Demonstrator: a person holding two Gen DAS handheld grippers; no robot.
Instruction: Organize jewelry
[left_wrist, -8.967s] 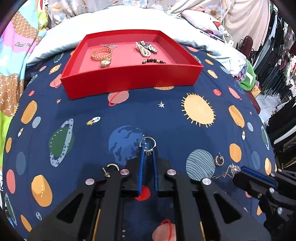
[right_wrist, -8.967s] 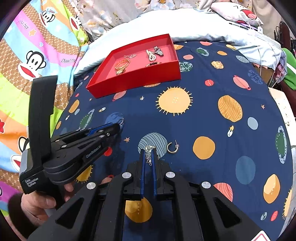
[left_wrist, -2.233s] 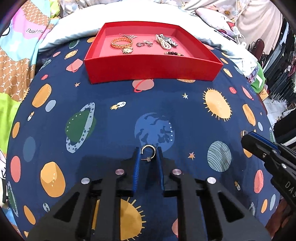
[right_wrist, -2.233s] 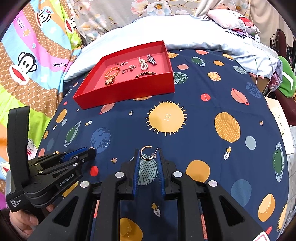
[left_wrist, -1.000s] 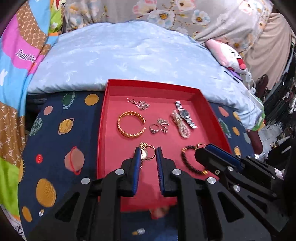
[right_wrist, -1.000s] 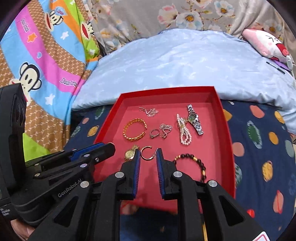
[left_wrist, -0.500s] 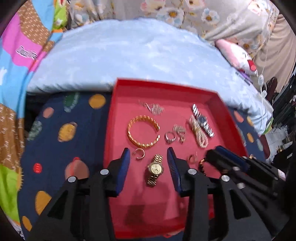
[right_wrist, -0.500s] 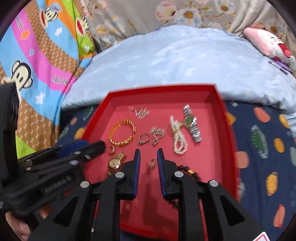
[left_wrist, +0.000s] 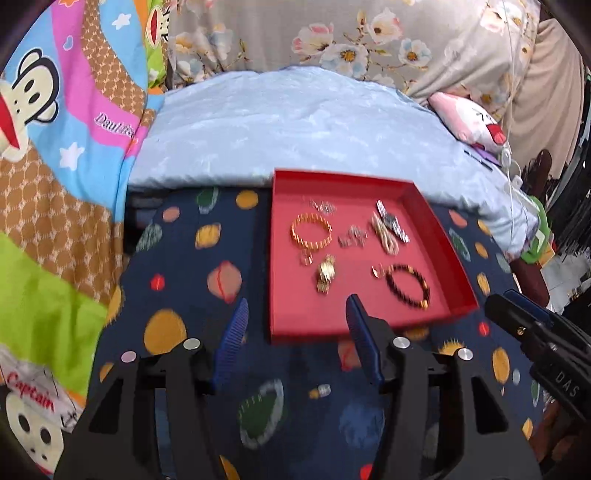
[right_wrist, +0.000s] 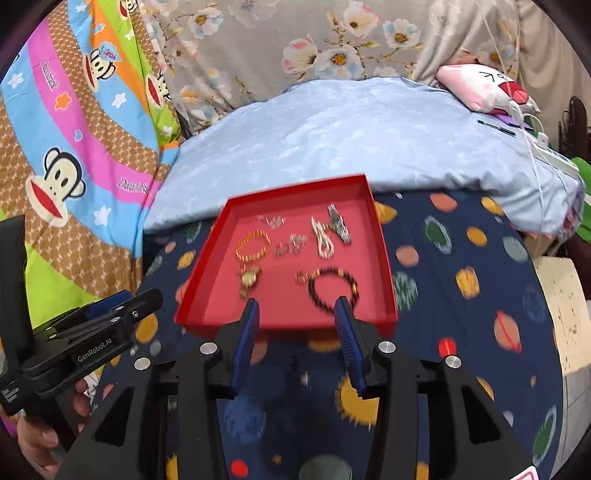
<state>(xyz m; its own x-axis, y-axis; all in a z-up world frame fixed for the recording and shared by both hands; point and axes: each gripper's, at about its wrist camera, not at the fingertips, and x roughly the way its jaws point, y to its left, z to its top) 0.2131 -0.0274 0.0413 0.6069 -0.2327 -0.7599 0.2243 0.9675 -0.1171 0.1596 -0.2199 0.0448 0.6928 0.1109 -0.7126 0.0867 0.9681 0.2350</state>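
Both my tools hang above the planet-print bedspread (left_wrist: 177, 266) at the near edge of the red tray (left_wrist: 456, 258), each with nothing between its blue pads. The left tool (left_wrist: 295, 314) has its jaws spread wide, having just been opening; a second ago they pinched a gold hoop earring over the tray floor. That earring, as far as the motion blur lets me judge, is the small gold loop (left_wrist: 306, 257) now lying just below the gold bangle (left_wrist: 311, 232). The right tool (right_wrist: 295, 308) has likewise just been opening and stands about half spread; the hoop it carried a second ago appears to be the small gold curl (right_wrist: 301, 277) resting beside the dark beaded bracelet (right_wrist: 333, 290).

Compared with a second ago, both cameras see the tray from farther back, its front wall now ahead of the fingertips instead of under them. All the jewelry lies inside the tray: the gold watch (left_wrist: 325, 272), pearl strand (left_wrist: 384, 236), silver watch (left_wrist: 392, 221) and small silver pieces (left_wrist: 352, 236). The pale blue quilt (left_wrist: 295, 125) rises behind.
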